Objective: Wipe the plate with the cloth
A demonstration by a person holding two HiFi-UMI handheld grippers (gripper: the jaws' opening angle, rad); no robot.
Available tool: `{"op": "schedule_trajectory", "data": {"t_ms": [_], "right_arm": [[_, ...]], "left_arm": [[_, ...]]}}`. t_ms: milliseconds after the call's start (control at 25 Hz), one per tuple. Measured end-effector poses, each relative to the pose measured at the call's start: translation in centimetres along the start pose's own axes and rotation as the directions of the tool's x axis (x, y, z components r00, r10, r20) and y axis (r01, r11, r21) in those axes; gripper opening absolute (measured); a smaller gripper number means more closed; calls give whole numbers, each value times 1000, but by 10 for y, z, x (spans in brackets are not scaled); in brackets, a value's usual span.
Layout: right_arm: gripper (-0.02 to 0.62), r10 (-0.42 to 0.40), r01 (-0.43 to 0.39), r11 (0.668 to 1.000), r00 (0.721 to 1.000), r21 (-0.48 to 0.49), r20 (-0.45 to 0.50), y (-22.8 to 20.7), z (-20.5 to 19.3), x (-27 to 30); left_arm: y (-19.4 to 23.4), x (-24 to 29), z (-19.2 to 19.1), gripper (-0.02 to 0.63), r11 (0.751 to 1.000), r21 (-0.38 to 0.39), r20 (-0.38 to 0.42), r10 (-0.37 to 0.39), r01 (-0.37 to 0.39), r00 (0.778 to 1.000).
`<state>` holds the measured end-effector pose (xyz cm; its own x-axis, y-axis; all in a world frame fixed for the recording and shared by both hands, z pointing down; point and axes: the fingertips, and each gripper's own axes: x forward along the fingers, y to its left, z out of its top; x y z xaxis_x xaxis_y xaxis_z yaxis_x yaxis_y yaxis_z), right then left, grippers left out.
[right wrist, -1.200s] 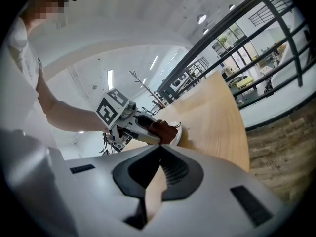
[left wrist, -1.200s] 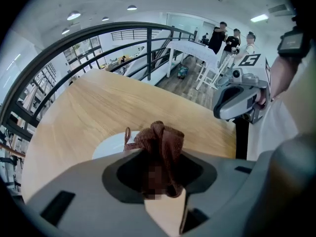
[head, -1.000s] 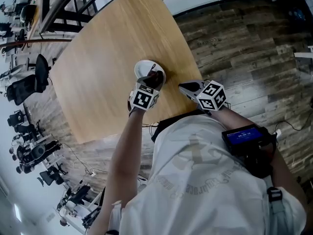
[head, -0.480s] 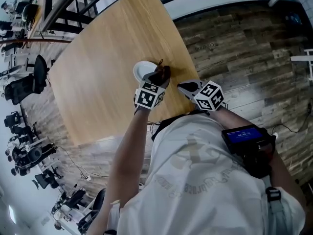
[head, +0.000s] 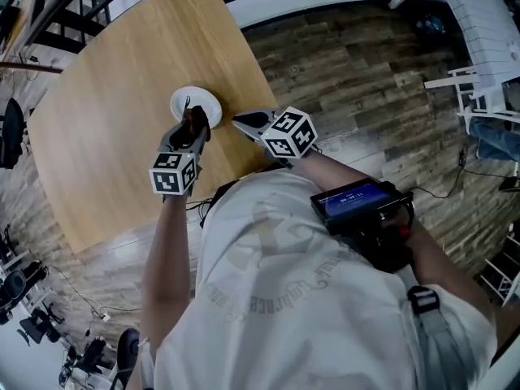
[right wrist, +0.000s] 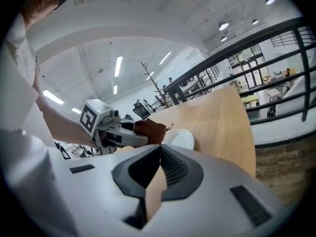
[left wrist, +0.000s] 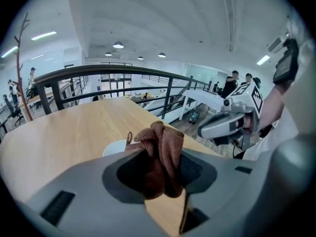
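**Cloth at the plate, wiping apparently unfinished**

The left gripper [head: 192,128] pinches a bunched rust-brown cloth [left wrist: 160,154] over the near rim of the small round white plate [head: 197,102], close to the wooden table's [head: 114,96] near corner. Whether cloth and plate touch is unclear. The right gripper [right wrist: 160,150] hovers beside them, jaws pressed together on nothing. Most of the plate likely remains to be wiped.

We reach both bare forearms forward, away from our chest. Our left gripper [head: 192,130] points toward the far side, its jaws clamped on the bunched brown cloth [left wrist: 160,152]. Our right gripper [head: 244,123] sits just to its right, angled leftward, jaws pressed together and empty. The two grippers are near each other but apart.
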<state>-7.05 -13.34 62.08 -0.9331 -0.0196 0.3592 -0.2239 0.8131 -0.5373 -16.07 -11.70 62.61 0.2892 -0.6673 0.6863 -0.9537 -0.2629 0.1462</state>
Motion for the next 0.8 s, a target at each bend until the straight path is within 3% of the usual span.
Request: {"op": "schedule_trajectory", "data": {"t_ms": [240,440,800], "right_arm": [[14,4,-2,1000,995,-22,99,20,40,3],[14,44,-28,994,987,-104,157,47,68,-5],[14,-20,37,994,986,-101,164,68,40,-14]], "left_arm": [[4,-39,-22,170,999,-40,87,36,-33,996],[6,-70,-30,170,989,-139,186,68,-42,980],[6,-97,-66,170,981,-191,242,28,19,970]]}}
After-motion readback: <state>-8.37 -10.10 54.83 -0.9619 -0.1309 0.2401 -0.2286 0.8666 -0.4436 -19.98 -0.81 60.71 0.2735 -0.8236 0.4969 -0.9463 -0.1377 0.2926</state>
